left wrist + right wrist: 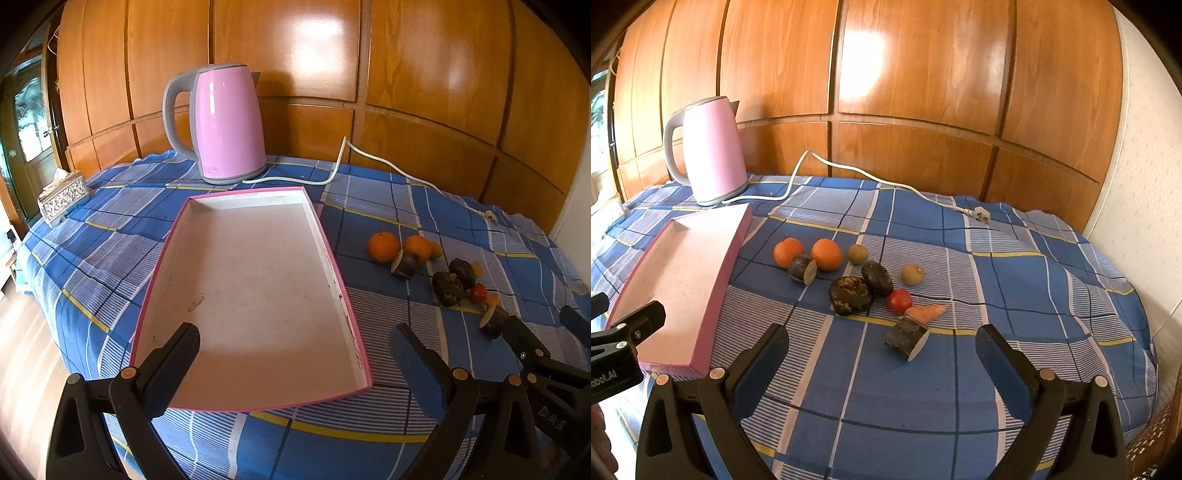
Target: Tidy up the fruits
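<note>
Wood panelling [923,92] backs a table draped in a blue checked cloth [997,280], where a pink electric kettle with a grey handle [225,125] stands at the rear, its white cord [849,173] trailing across the cloth to an unplugged plug [979,214]. An ornate silver tissue box [62,199] sits near the far left edge.

In front of the kettle lies a shallow rectangular tray with pink rim and pale floor [345,295], holding nothing. The left gripper [295,347] hovers over its near end, fingers wide apart.

Right of the tray, apart from it, the produce lies in a loose cluster: two round oranges [809,253], a cut dark root piece with pale face [802,268] touching them, two small brownish round fruits [857,254], possibly longans, two dark wrinkled lumps [864,286] pressed together, a small red tomato [900,301], an orange carrot tip [925,312] and a second cut dark chunk [907,338] just below it.

The right gripper [882,349] hangs spread open just short of that nearest chunk, gripping nothing.
</note>
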